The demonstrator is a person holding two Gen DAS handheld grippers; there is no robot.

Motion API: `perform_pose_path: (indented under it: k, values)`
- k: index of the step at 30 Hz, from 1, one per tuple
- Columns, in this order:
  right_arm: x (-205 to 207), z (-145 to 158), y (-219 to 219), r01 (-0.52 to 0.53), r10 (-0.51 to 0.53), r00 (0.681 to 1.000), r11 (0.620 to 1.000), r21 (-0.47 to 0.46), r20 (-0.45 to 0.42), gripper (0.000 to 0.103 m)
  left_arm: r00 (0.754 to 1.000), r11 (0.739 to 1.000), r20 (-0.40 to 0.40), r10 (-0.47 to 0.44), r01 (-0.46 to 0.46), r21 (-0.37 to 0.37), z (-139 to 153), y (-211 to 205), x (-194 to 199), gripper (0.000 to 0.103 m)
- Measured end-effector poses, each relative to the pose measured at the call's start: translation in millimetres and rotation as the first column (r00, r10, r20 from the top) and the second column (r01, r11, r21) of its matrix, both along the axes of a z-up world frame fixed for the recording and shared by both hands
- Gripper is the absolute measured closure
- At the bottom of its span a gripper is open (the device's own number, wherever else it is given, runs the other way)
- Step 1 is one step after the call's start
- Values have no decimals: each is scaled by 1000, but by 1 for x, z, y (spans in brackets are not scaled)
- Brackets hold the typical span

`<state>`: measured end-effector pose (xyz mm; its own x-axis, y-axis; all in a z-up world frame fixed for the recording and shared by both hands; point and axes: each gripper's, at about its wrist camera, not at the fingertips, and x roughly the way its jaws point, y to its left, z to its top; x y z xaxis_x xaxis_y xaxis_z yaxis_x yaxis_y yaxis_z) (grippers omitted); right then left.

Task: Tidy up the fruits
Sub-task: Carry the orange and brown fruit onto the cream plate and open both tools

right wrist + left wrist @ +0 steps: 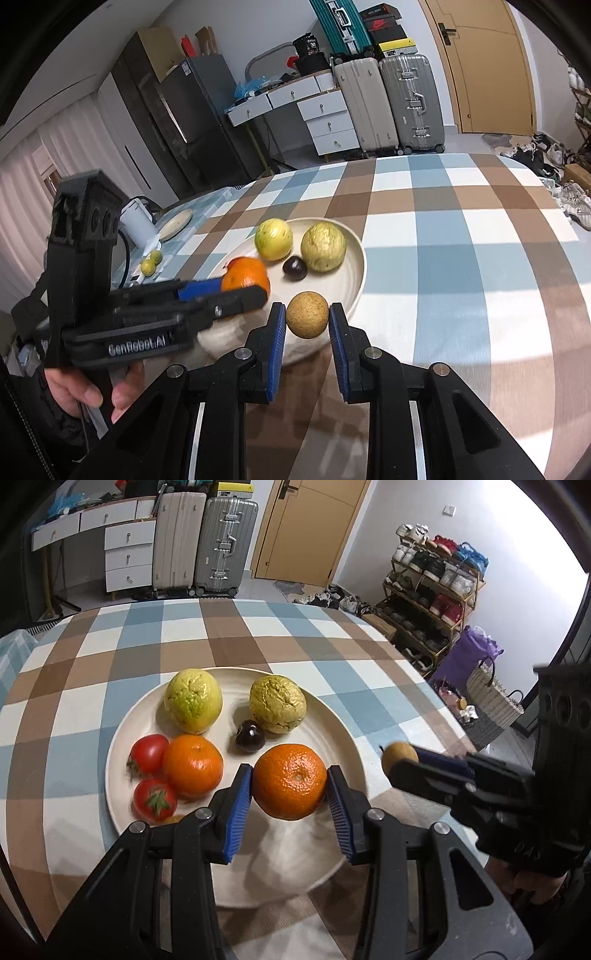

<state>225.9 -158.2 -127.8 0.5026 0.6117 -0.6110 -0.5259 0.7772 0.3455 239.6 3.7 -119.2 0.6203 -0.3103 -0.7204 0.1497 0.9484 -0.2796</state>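
2 tomatoes (149,775): left view only

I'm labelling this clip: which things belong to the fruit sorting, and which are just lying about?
Job: plate, held orange, brown fruit, second orange, tomatoes, left gripper, right gripper.
Lying about: suitcases, shoe rack, drawers.

My left wrist view looks forward and down from close above the near rim of the round cream plate (347,738), facing the tan wooden door (310,528). My right wrist view looks from the plate's right, near its rim (360,273), toward the grey suitcases (410,99). Both share the plate, the blue-brown checked tablecloth (229,635) and the suitcases.
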Motion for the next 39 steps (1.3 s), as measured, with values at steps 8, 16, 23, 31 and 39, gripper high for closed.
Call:
perform_pose_path:
  k: [8,16,23,31,39]
  values:
    - [38,-9,15,-17,17,999,1000,-12,-29,79,1000,1000,-18,-7,7,1,-14,-3,21,65]
    - [52,-22,22,-23,22,998,999,-26,-56,79,999,1000,-25,-24,24,0,-22,-8,30,65]
    - [60,-26,21,-13,12,998,1000,-18,-66,78,1000,999,0,-27,27,-25,-19,-5,34,65]
    - [54,-16,12,10,-10,999,1000,3,-37,64,999,999,38,1,0,-37,-4,4,23,54]
    - [24,11,-10,80,-82,996,996,40,42,42,993,998,99,62,-62,-2,26,10,-9,29]
